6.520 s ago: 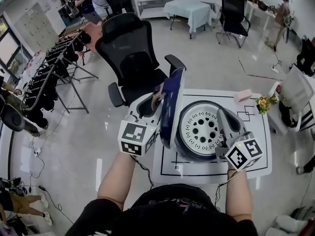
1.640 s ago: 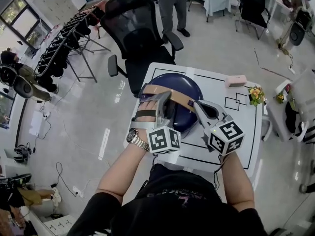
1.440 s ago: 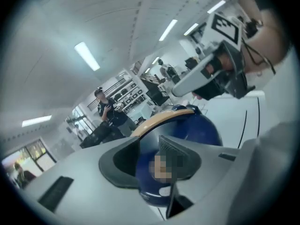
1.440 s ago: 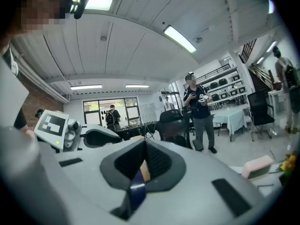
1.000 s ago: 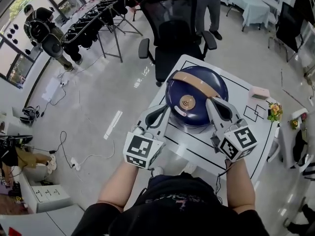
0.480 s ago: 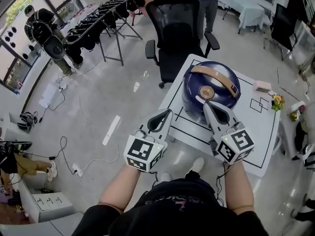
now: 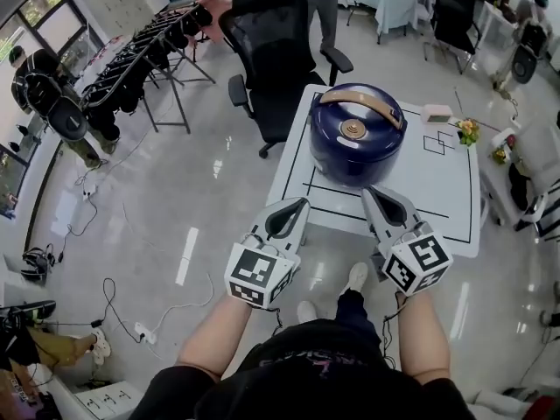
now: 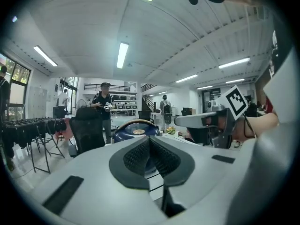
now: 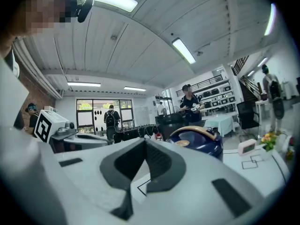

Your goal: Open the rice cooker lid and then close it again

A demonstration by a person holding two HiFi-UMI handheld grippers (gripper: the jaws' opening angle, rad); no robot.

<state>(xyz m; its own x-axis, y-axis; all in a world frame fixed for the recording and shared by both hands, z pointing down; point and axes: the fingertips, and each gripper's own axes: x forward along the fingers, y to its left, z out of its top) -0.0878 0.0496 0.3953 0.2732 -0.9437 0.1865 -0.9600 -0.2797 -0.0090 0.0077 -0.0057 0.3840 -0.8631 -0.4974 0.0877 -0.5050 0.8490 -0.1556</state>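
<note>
The dark blue rice cooker [image 7: 356, 138] stands on the white table [image 7: 437, 221] with its lid down and its tan handle [image 7: 360, 100] lying across the top. Both grippers hang in front of the table's near edge, well short of the cooker. My left gripper [image 7: 303, 202] is shut with nothing in it, off the table's left corner. My right gripper [image 7: 367, 192] is shut and empty too, its tip over the near edge. The cooker [image 8: 134, 131] shows beyond the shut left jaws [image 8: 150, 139], and the cooker [image 9: 197, 138] sits right of the shut right jaws [image 9: 144, 142].
A black office chair [image 7: 273, 51] stands behind the table's far left corner. A small pale box [image 7: 435, 112] and a bunch of flowers [image 7: 466, 129] sit at the table's far right. A rack of dark gear [image 7: 144, 55] and several people stand further off.
The lid stood open in the earliest frame and is now down. Over the last second both grippers drew back from the cooker's sides to the table's near edge.
</note>
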